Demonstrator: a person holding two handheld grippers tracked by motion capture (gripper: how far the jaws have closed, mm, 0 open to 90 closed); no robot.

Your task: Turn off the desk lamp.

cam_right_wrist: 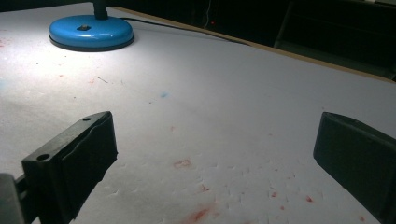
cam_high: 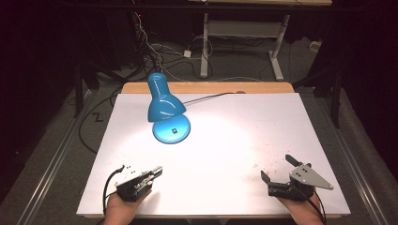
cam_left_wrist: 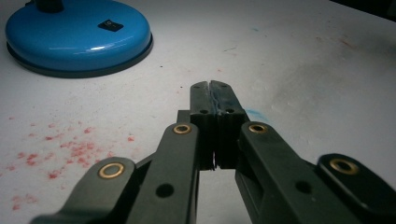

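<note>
A blue desk lamp (cam_high: 163, 98) stands lit at the back left of the white table (cam_high: 244, 126), its round base (cam_left_wrist: 77, 35) bearing a black switch (cam_left_wrist: 110, 25). The base (cam_right_wrist: 91, 31) also appears far off in the right gripper view. My left gripper (cam_high: 158, 170) rests near the front left edge, its jaws pressed together with nothing between them (cam_left_wrist: 214, 95). My right gripper (cam_high: 278, 167) lies near the front right edge, jaws spread wide over bare table (cam_right_wrist: 215, 140).
The lamp's black cord (cam_high: 211, 96) runs from the base toward the table's back edge. Red specks (cam_left_wrist: 60, 149) stain the white surface near both grippers. A wooden strip (cam_high: 206, 87) borders the far edge; beyond it the floor holds cables and a desk frame (cam_high: 244, 33).
</note>
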